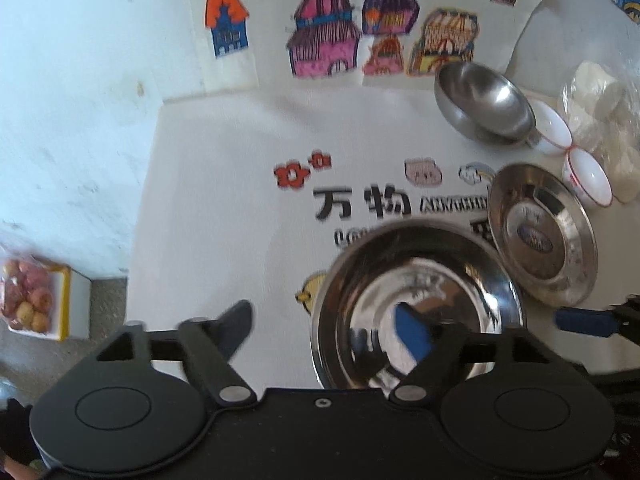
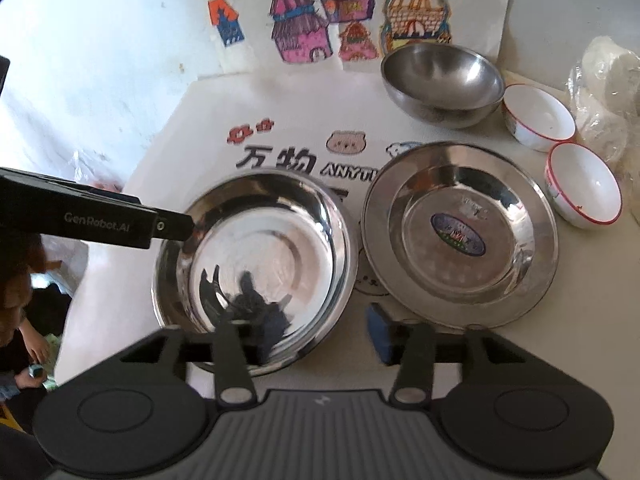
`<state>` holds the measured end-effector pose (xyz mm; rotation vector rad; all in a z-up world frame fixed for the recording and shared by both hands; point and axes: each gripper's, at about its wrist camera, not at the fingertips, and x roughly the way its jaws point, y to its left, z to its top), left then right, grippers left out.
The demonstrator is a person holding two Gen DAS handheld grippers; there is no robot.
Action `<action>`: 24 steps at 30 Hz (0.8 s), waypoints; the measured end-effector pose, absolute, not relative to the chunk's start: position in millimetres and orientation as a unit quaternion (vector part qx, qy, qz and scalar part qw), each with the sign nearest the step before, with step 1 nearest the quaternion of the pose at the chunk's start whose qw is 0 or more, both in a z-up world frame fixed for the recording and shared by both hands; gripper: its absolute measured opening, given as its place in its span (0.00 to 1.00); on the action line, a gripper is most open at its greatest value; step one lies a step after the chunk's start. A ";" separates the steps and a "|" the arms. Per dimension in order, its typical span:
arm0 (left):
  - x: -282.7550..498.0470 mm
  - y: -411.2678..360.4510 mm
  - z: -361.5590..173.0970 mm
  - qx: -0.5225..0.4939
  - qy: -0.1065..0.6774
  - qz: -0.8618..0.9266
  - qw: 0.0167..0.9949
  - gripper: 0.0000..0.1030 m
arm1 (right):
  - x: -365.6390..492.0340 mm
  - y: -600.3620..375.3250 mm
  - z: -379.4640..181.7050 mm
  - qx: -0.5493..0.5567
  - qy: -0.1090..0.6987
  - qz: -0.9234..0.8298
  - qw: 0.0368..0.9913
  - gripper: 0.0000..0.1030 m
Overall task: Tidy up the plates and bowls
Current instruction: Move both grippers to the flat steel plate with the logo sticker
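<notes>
A shiny steel plate (image 1: 420,272) (image 2: 260,248) rests on the white printed tablecloth (image 1: 224,200). My left gripper (image 1: 326,326) is open astride the plate's left rim, its blue-padded finger over the inside and not pressing. My right gripper (image 2: 310,332) is open astride the near right rim. To the right lies a second steel plate (image 1: 540,236) (image 2: 460,236) with a blue sticker. A steel bowl (image 1: 484,100) (image 2: 440,84) and two red-rimmed white bowls (image 1: 552,128) (image 2: 538,116) stand behind.
A clear bag of white lumps (image 1: 600,120) (image 2: 608,92) sits at the far right. Coloured house drawings (image 1: 320,40) lean against the back wall. The table's left edge drops to the floor, where a box of apples (image 1: 32,300) stands. A person's hand (image 2: 36,352) shows below left.
</notes>
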<state>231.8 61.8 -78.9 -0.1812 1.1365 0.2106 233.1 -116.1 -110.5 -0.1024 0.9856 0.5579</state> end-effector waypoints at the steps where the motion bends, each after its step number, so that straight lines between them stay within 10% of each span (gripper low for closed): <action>1: 234.1 60.9 -76.9 -0.084 0.533 0.100 0.836 0.89 | 234.0 -119.2 -107.9 -0.042 0.463 0.265 0.845 0.75; 6: 245.4 51.8 -67.9 -0.080 0.516 0.098 0.847 0.99 | 237.7 -136.1 -96.9 -0.014 0.449 0.257 0.856 1.00; 24: 331.9 -35.5 -82.7 0.023 0.527 -0.015 0.850 0.99 | 256.8 -229.1 -121.7 0.056 0.466 0.122 0.874 1.00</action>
